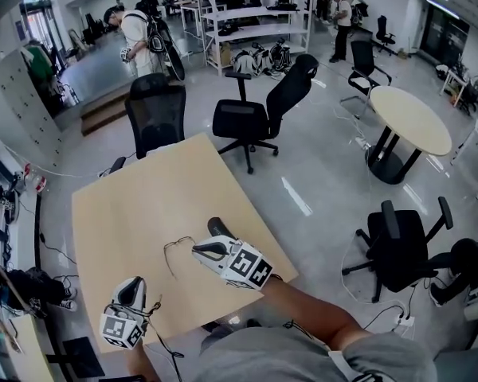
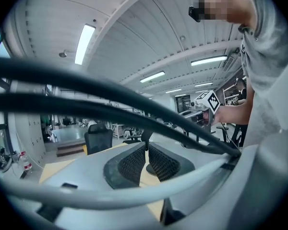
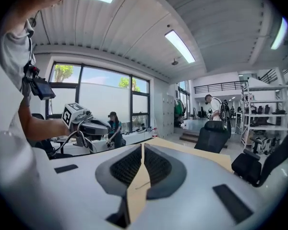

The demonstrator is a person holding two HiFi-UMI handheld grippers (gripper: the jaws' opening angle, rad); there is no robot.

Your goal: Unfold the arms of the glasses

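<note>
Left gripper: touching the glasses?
Apart. Head view: bare table shows between the left gripper and the glasses. Its own view shows only table between the jaws.

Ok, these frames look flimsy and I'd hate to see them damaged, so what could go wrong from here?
1. The right gripper looks closed on the thin wire glasses. A hard pull on an arm could bend it.
2. The left gripper is shut and sits apart from them, near the table edge. Nothing steadies the frame, so it may drag or twist.
</note>
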